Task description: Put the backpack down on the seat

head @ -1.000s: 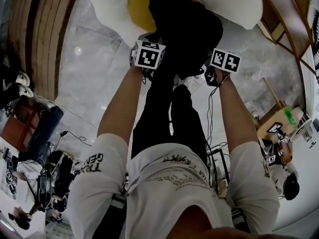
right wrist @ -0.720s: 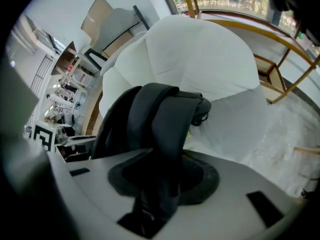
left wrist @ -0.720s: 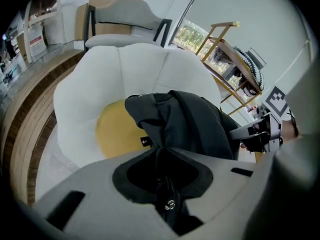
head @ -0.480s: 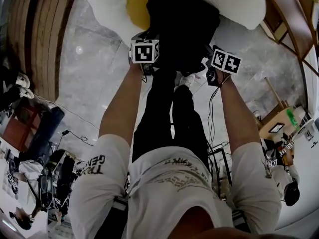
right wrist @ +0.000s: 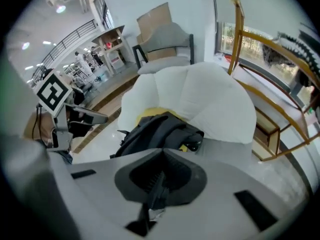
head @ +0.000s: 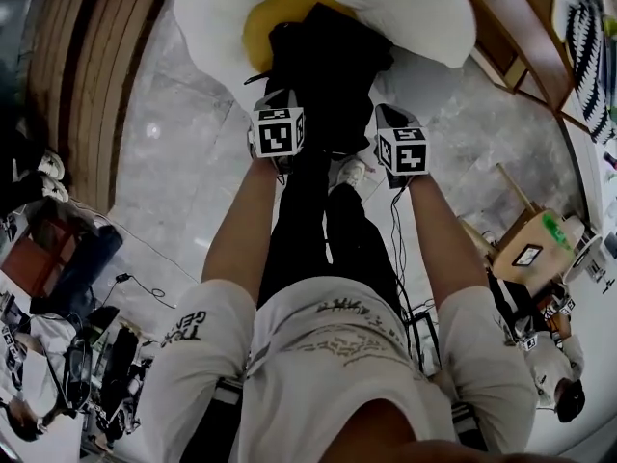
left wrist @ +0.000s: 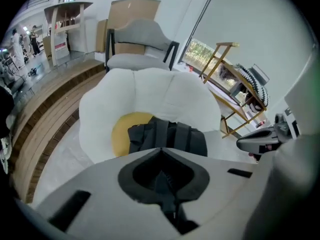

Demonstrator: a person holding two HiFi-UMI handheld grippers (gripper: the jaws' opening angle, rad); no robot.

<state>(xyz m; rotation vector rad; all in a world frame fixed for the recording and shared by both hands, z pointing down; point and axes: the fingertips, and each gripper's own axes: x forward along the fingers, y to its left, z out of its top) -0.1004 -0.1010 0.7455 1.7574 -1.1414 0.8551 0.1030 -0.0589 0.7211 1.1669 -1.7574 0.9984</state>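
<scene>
The black backpack [head: 328, 66] lies on the white egg-shaped seat [head: 217, 22], partly over its yellow centre cushion [head: 255, 29]. In the left gripper view the backpack [left wrist: 167, 136] sits just beyond my left gripper [left wrist: 161, 153], whose jaws are shut with nothing between them. In the right gripper view the backpack [right wrist: 159, 130] also lies clear of my right gripper [right wrist: 162, 155], which is likewise shut and empty. From the head view the left gripper [head: 286, 102] and right gripper [head: 388, 116] hover at the backpack's near edge, on either side of it.
A grey chair [left wrist: 137, 39] stands behind the seat, and a wooden rack [left wrist: 225, 69] to its right. A raised wooden step [head: 87, 66] runs along the left. A small wooden table [head: 530, 244] with items stands at the right. Bags and cables lie on the floor at the left.
Both grippers have drawn back a little from the backpack, and the right one has shifted left. The backpack stays on the seat.
</scene>
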